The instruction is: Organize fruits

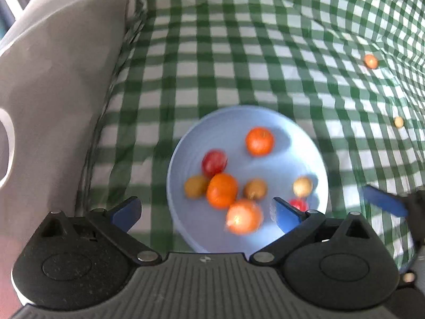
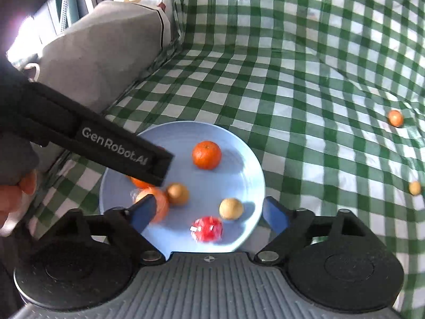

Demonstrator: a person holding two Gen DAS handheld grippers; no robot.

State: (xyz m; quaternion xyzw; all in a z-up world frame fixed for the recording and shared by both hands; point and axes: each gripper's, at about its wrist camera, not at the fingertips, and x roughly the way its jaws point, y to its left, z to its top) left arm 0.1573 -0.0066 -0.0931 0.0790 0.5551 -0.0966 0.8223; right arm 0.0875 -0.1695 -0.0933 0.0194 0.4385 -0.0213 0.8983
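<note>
While both grippers hang over it, the light blue plate (image 2: 247, 159) sits on a green-and-white checked tablecloth (image 2: 305, 79) with most of the fruit already on it: a mandarin (image 2: 206, 155) off on its own toward the far side, two brownish-yellow round fruits (image 2: 231, 208) (longans maybe, can't really tell), a red one in shiny plastic wrap (image 2: 207, 229) at the near edge, and a wrapped orange one (image 2: 159, 207) next to another orange fruit. The left view is blurry but also shows a dark red fruit (image 1: 214, 162) on the plate. The left gripper (image 1: 207, 212) has its blue jaws spread wide with nothing between them, same deal for the right gripper (image 2: 209, 215), wide open and empty, low over the near rim. The black body of the left gripper crosses the right view and reads "GenRobot.AI" in white. Two fruits lie loose on the cloth well off to the right: a small orange one (image 2: 395, 118) and a small yellowish one (image 2: 414, 187). A grey cushion (image 2: 101, 53) leans at the left edge of the cloth.
</note>
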